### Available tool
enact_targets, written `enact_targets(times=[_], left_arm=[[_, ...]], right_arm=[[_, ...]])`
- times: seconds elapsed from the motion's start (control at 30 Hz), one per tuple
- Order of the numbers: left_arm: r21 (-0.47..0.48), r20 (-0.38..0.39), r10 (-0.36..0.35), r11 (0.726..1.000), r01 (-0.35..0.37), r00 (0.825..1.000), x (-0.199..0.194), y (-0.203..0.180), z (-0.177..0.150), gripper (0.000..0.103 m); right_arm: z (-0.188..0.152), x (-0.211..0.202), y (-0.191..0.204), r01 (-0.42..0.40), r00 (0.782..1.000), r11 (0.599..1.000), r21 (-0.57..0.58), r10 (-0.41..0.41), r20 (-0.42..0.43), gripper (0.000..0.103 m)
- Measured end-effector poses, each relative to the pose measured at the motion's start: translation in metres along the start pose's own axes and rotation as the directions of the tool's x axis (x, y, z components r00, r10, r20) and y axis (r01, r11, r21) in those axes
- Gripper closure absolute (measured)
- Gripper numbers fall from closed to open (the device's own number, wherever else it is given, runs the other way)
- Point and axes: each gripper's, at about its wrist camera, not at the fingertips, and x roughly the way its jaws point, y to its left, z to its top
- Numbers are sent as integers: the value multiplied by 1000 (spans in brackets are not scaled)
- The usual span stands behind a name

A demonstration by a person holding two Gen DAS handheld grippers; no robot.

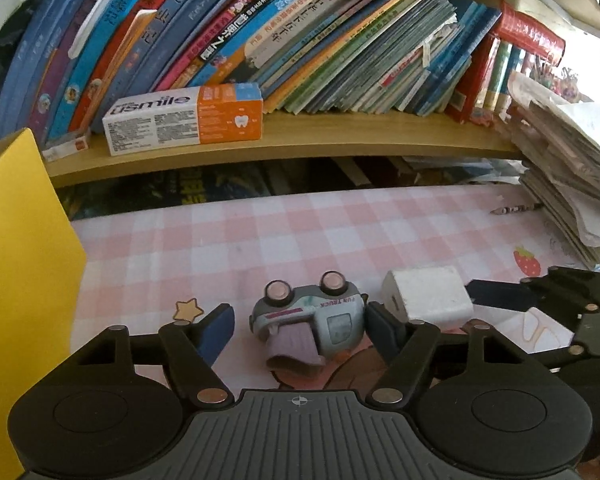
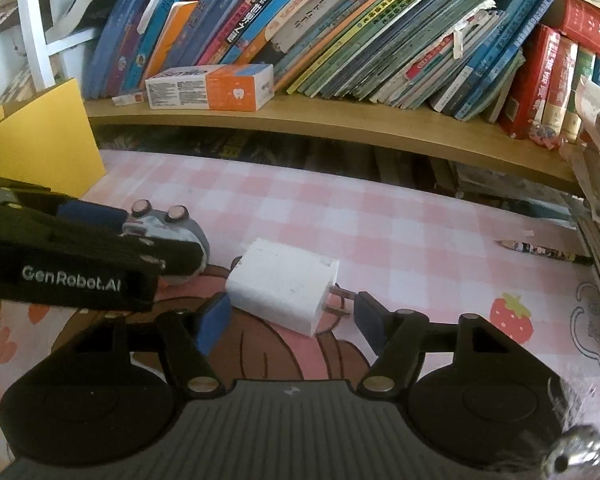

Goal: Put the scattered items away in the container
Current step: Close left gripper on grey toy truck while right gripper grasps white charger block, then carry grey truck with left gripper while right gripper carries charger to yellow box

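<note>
Both items sit on the pink checked tabletop (image 2: pixel 400 216), w/ the yellow container (image 1: pixel 24 264) off to the left. Left tongs (image 1: pixel 300 322) are apart around the tipped-over toy truck (image 1: pixel 312 316), right tongs (image 2: pixel 290 316) apart around the white charger (image 2: pixel 280 284), prongs near one pad. IMO center each before squeezing, esp. the charger, grip body not prongs. Both held low, nearly level, side by side.

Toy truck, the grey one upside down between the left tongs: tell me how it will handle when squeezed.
The small grey plastic toy truck looks rigid and probably light. Lying wheels-up, it shouldn't roll. Its rounded body could slip or twist between the open left tongs, and its pink flap looks looser.
</note>
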Motion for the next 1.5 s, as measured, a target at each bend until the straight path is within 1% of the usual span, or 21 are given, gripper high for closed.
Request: enact_targets(times=[0.07, 0.13, 0.27, 0.33, 0.4, 0.47, 0.5, 0.53, 0.73, 0.83, 1.1, 1.5], left_arm=[[-3, -3, 3, 1000, -3, 1000, 3, 0, 0, 30], [-11, -5, 5, 1000, -5, 1000, 4, 0, 0, 30], [-46, -5, -2, 999, 1, 1000, 9, 4, 0, 30], [-60, -3, -11, 998, 10, 1000, 10, 5, 0, 40], [-66, -2, -13, 998, 13, 1000, 10, 7, 0, 40], [-67, -2, -10, 998, 10, 1000, 10, 8, 0, 40], [-65, -3, -8, 998, 8, 1000, 9, 9, 0, 40], [-57, -6, -4, 998, 3, 1000, 8, 9, 0, 41], [-28, -1, -7, 1000, 7, 1000, -5, 7, -1, 41], [-10, 9, -12, 1000, 12, 1000, -16, 3, -3, 41], [-16, 39, -47, 999, 48, 998, -53, -6, -14, 41], [9, 61, -87, 996, 87, 994, -105, -17, -40, 41]], right_arm=[[1, 3, 3, 9, 1000, 1000, -13, -9, 6, 33], [2, 7, 5, 14, 1000, 999, -32, -14, 10, 29], [5, 14, 7, 18, 1000, 998, -67, -17, 19, 26], [7, 16, 7, 16, 1000, 998, -66, -15, 23, 25], [8, 18, 7, 11, 1000, 998, -60, -9, 25, 25], [8, 18, 6, 1, 1000, 999, -51, 1, 27, 26], [8, 18, 6, -4, 1000, 999, -47, 5, 28, 31], [8, 18, 5, -9, 1000, 999, -43, 10, 30, 40], [7, 13, 6, -8, 1000, 1000, -20, 8, 3, 40], [4, 6, 6, -4, 1000, 1000, 3, 4, -15, 40], [-19, -29, 8, -3, 998, 998, 66, 7, -55, 40], [-39, -86, 24, -6, 999, 997, 78, 9, -42, 40]])
